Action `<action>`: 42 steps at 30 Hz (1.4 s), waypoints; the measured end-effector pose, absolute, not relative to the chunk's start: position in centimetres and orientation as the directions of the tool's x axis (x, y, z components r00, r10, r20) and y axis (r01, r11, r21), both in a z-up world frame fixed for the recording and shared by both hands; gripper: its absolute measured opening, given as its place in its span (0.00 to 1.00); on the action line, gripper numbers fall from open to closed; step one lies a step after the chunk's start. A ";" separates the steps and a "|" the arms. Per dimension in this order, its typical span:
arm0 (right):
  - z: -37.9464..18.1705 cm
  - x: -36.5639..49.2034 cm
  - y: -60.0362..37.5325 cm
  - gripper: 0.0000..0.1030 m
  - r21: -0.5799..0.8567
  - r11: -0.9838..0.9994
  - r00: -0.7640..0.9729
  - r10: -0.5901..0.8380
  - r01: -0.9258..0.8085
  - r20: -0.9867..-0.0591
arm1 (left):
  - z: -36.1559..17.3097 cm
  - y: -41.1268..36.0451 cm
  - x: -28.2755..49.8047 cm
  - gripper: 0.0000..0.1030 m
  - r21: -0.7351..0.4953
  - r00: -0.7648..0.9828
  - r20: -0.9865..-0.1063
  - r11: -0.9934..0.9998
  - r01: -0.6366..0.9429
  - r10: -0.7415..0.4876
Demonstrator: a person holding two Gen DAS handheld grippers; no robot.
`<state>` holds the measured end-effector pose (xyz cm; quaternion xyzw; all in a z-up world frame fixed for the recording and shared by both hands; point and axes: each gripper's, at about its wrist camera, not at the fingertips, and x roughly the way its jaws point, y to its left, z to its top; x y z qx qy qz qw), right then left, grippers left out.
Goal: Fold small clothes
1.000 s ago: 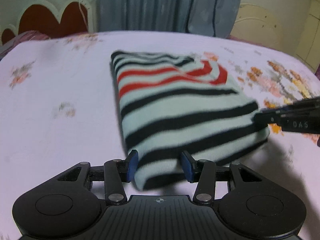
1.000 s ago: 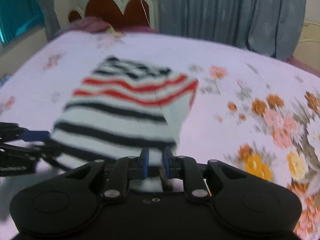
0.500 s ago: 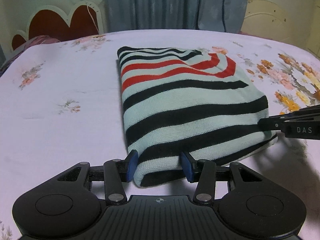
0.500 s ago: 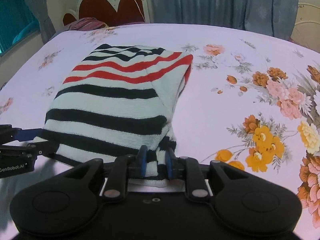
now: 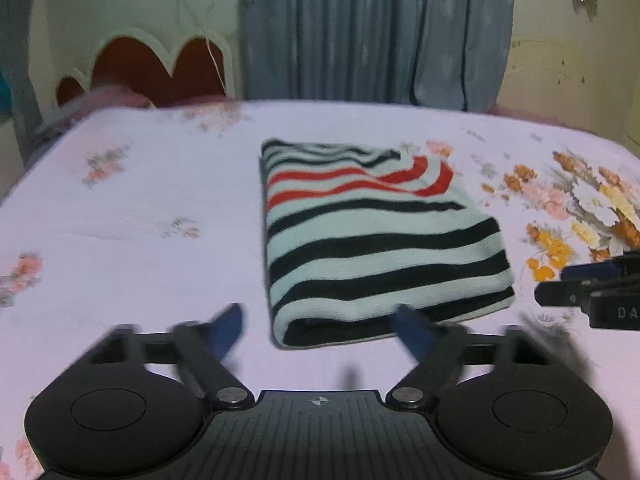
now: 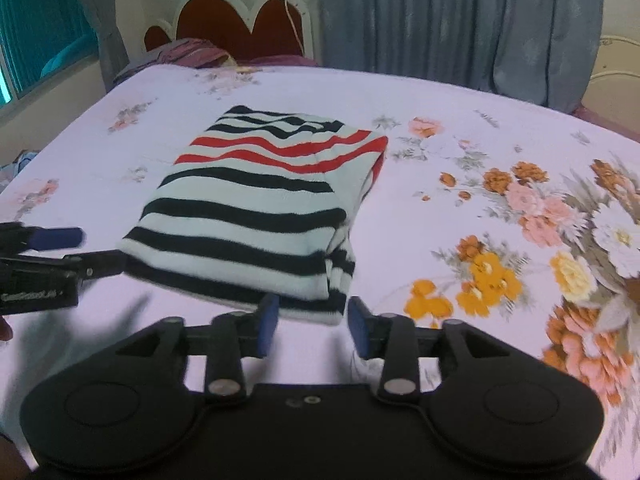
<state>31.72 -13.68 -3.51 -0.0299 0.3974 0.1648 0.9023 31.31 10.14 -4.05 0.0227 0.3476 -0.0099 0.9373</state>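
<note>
A folded knit top with black, red and pale green stripes (image 5: pixel 376 240) lies flat on the white bed sheet with flowers (image 5: pixel 140 208). The left gripper (image 5: pixel 320 334) has its blue fingers far apart, just in front of the top's near edge. The right gripper (image 6: pixel 312 320) is spread apart too, holding nothing, right by the top's near corner.

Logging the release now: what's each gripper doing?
Left gripper: open, holding nothing.
Right gripper: open, holding nothing; striped sweater lies folded on the bed.
</note>
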 end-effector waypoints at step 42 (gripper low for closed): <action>7.1 11.6 -18.4 0.99 0.062 0.969 0.817 0.234 -0.238 -0.527 | 8.4 6.9 7.8 1.00 -0.035 0.894 -0.447 0.999 -0.026 0.008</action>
